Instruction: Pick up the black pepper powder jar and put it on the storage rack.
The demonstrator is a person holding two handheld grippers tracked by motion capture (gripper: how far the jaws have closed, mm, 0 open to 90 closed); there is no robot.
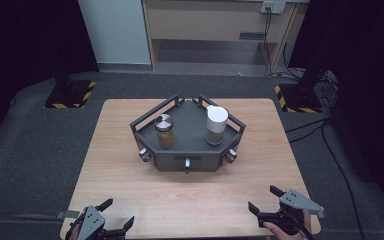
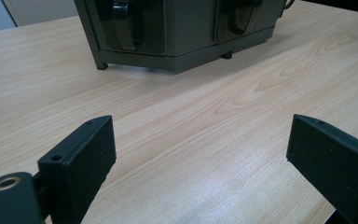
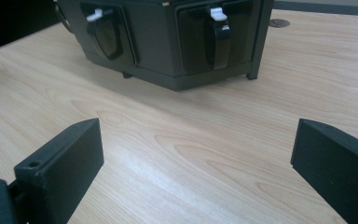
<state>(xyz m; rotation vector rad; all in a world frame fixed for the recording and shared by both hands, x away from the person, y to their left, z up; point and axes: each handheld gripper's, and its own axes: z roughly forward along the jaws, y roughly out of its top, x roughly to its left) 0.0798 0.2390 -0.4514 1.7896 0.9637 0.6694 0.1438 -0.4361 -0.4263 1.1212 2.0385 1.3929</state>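
Observation:
A dark grey angular rack (image 1: 195, 159) stands in the middle of the wooden table (image 1: 130, 190). On its top sit a glass jar with a silver lid (image 1: 164, 131) at the left and a taller jar with a white lid (image 1: 215, 125) at the right. Knobs stick out of its front faces. My left gripper (image 1: 116, 214) is at the table's near left corner, open, with bare wood between the jaws. My right gripper (image 1: 264, 198) is at the near right, also open and holding nothing. The rack's lower front (image 2: 177, 42) (image 3: 168, 60) fills the top of both gripper views.
Beyond the table lie grey carpet, two black stands with yellow-striped bases (image 1: 70, 94) (image 1: 300, 96), a wooden cabinet (image 1: 215, 25) and cables (image 1: 325, 135). Bare wood stretches between the rack and both grippers.

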